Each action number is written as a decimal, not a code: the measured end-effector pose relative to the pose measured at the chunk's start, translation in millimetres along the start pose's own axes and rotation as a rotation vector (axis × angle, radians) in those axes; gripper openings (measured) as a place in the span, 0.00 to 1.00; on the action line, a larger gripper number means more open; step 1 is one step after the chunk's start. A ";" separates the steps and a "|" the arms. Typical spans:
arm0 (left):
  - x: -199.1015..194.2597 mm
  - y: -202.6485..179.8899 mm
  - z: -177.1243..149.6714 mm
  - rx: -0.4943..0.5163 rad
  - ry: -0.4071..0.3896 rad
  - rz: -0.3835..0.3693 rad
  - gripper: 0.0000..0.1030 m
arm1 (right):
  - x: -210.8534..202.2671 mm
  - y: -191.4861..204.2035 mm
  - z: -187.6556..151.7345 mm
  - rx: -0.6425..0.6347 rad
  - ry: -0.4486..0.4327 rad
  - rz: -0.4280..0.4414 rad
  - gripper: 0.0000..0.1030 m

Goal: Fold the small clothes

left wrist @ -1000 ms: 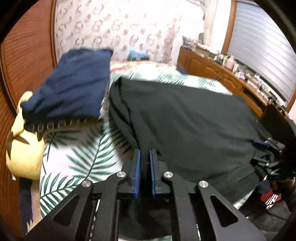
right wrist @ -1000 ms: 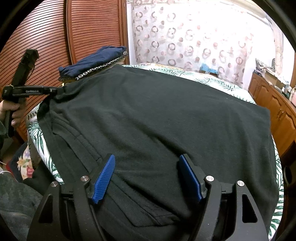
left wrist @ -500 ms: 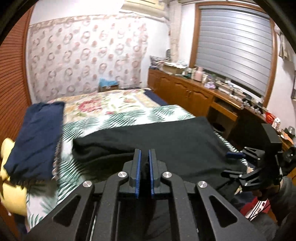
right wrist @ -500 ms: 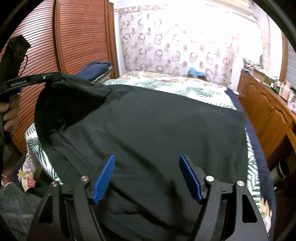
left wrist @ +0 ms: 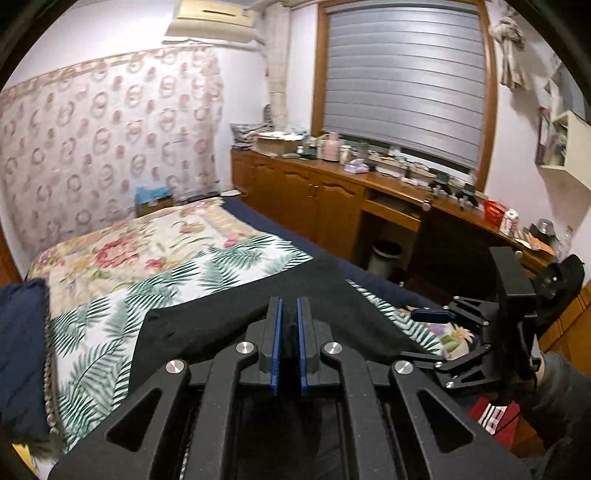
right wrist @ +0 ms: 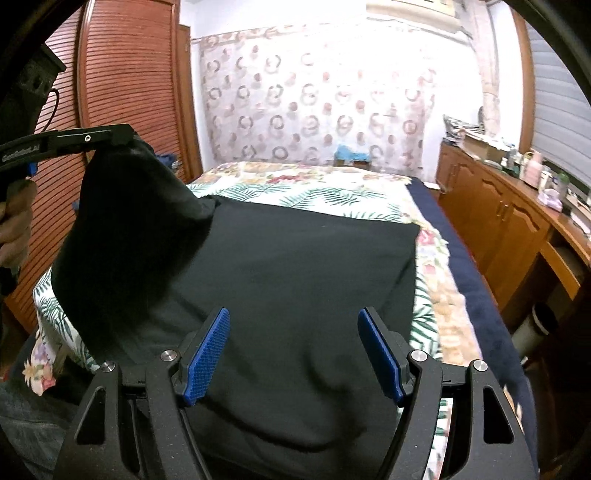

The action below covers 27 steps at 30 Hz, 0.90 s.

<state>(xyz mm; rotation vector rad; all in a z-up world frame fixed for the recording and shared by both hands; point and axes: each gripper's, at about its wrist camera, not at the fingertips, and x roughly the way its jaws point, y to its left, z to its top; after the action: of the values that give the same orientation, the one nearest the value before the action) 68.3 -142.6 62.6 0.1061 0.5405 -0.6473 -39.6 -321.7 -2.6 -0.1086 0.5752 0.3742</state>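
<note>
Left gripper [left wrist: 289, 332] raised above the near-left corner of the bed [left wrist: 155, 251], tipped a bit downward, fingers [left wrist: 275, 343] pinched nearly together on a corner of the black knit garment [right wrist: 295, 266], lifting that corner so the cloth drapes down in a loose hanging fold. Right gripper [right wrist: 293, 354] lower and closer in, also pointing slightly down, blue-padded fingers [right wrist: 207, 354] spread wide with black cloth lying between and under them, not pinched. Rest of the garment spread flat across the leaf-print bedsheet [right wrist: 314, 192]. Count: two grippers, one black garment, one folded navy cloth [left wrist: 22, 354] with a beaded edge on the bed's left side. Only in the left wrist view: the navy cloth in full, the grey roller blind [left wrist: 402, 81], the wall air conditioner [left wrist: 210, 18], plus the right gripper from the side at the bed's edge. Only in the right wrist view: the reddish slatted wooden doors [right wrist: 125, 74], a hand [right wrist: 14, 221] wrapped round the left gripper's handle, and the lifted corner hanging from its tips. Wooden cabinets [right wrist: 491, 206] along the wall in both.
</note>
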 end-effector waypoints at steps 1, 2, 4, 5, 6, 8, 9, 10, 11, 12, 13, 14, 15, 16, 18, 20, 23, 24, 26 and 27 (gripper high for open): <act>-0.1 -4.7 2.7 0.003 -0.001 -0.011 0.08 | -1.7 0.2 -0.7 0.003 -0.001 -0.005 0.72; 1.8 -10.3 7.0 0.009 0.000 -0.027 0.08 | -3.8 -0.1 -1.7 0.006 -0.003 -0.010 0.72; 3.2 -19.3 13.7 0.020 -0.002 -0.045 0.08 | -7.8 0.4 -3.3 0.009 -0.005 -0.018 0.72; 7.1 -27.9 19.1 0.032 -0.004 -0.055 0.08 | -9.3 1.7 -3.8 0.012 -0.006 -0.020 0.72; 7.8 -30.2 19.8 0.043 -0.008 -0.053 0.08 | -11.9 0.9 -4.8 0.014 -0.008 -0.023 0.72; 8.9 -38.3 17.9 0.073 -0.014 -0.023 0.08 | -15.9 0.6 -6.0 0.020 -0.012 -0.024 0.72; 12.1 -38.3 15.4 0.080 -0.005 -0.021 0.08 | -17.6 2.3 -7.1 0.022 -0.013 -0.023 0.72; 16.2 -37.5 10.3 0.080 0.016 -0.028 0.08 | -19.2 2.2 -8.3 0.023 -0.014 -0.023 0.72; 20.3 -36.6 6.3 0.074 0.032 -0.017 0.09 | -20.5 3.4 -9.8 0.024 -0.012 -0.022 0.72; 22.3 -35.4 2.0 0.071 0.039 -0.002 0.15 | -20.8 4.9 -9.9 0.023 -0.009 -0.022 0.72; 23.1 -32.7 -4.2 0.068 0.045 0.001 0.28 | -20.5 5.6 -9.9 0.021 -0.004 -0.022 0.72; 22.6 -30.3 -8.4 0.063 0.047 -0.006 0.35 | -19.7 5.8 -9.5 0.020 0.000 -0.022 0.72; 22.4 -27.5 -11.7 0.057 0.049 -0.009 0.44 | -18.5 6.7 -9.4 0.020 0.004 -0.022 0.72; 22.4 -25.1 -15.4 0.052 0.054 -0.007 0.45 | -18.0 8.0 -9.8 0.022 0.007 -0.021 0.72; 24.5 -17.9 -24.0 0.036 0.079 0.011 0.58 | -16.4 9.5 -7.6 0.025 0.011 -0.015 0.72; 23.0 -9.6 -33.2 0.022 0.083 0.027 0.71 | -14.2 12.6 -5.8 0.023 0.015 -0.010 0.72; 18.2 2.4 -47.0 -0.005 0.088 0.048 0.74 | -5.5 7.8 0.4 0.020 0.021 0.005 0.72; 17.9 4.6 -49.5 -0.010 0.089 0.059 0.74 | -5.3 6.9 0.6 0.018 0.024 0.011 0.72; 14.6 12.1 -58.0 -0.021 0.090 0.090 0.74 | -1.0 6.4 2.9 0.011 0.030 0.020 0.72; 14.4 14.7 -61.1 -0.026 0.091 0.100 0.74 | 1.1 6.1 4.7 0.005 0.031 0.024 0.72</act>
<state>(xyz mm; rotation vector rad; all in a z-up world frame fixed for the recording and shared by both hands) 59.4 -123.0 1.8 0.1382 0.6273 -0.5393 -38.7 -314.8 0.7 -0.1028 0.6090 0.3943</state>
